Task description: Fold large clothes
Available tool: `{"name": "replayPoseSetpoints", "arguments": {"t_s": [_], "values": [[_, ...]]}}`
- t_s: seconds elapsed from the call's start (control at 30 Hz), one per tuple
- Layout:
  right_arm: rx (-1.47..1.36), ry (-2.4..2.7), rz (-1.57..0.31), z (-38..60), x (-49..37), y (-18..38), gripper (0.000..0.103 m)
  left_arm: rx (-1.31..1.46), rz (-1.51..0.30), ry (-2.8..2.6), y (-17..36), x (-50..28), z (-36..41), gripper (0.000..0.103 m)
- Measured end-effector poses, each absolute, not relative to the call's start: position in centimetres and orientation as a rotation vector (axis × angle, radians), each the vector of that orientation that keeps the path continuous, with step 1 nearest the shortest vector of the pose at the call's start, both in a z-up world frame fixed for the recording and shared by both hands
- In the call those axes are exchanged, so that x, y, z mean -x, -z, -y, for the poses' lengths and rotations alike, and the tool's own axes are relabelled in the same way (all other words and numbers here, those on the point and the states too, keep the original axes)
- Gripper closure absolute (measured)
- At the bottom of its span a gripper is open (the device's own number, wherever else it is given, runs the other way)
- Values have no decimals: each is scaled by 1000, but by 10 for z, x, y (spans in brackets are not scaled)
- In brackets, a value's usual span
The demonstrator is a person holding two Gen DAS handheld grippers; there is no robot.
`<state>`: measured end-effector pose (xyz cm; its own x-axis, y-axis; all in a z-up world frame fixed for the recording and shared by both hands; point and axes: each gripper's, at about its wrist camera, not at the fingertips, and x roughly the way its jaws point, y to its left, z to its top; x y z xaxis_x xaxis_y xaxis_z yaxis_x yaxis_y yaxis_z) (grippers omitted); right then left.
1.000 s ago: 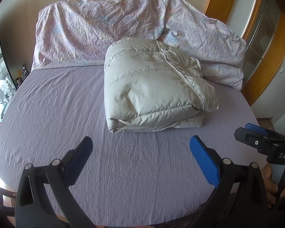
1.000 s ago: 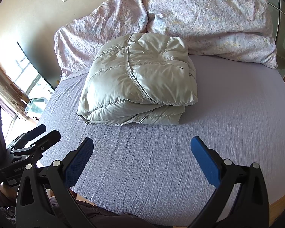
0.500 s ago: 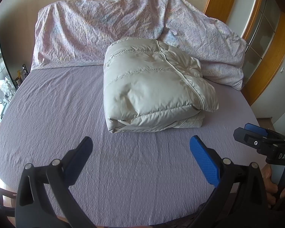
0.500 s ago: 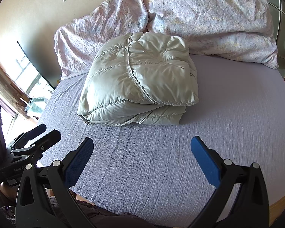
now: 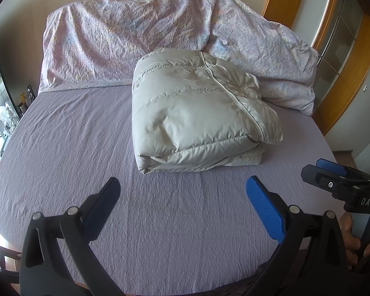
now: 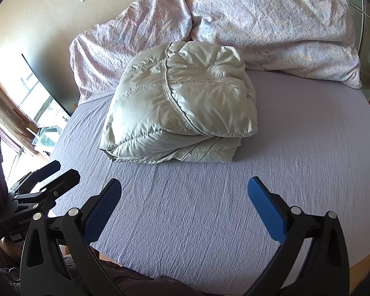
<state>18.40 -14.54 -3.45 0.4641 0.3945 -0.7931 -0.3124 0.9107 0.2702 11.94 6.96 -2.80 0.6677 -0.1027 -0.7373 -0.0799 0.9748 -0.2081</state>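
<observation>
Both tongs gape wide and hold nothing — the left tongs [image 5: 182, 197] and the right tongs [image 6: 185, 197] hang over the near edge of the bed [image 5: 61, 148]. Beyond them the folded puffy jacket [image 5: 197, 113] lies mid-bed, its back touching the pillows [image 5: 125, 46].

The folded jacket [image 5: 197, 113] is quilted cloth with a soft sheen, the bed sheet [image 5: 69, 148] a matt, crinkled lilac weave, the pillows [image 5: 125, 42] creased printed cotton, the door frame [image 5: 345, 83] glossy varnished wood, and the left gripper [image 5: 182, 197] matt black plastic with textured blue pads [image 5: 266, 207].
</observation>
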Motion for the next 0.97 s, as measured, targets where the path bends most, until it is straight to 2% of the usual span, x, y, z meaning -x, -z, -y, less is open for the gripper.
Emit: {"name": "replayPoseSetpoints", "arguments": {"t_s": [0.97], "values": [[-90,-437,-999,146,-185,34,1,232,-841,12,28,-119,-67,2]]}}
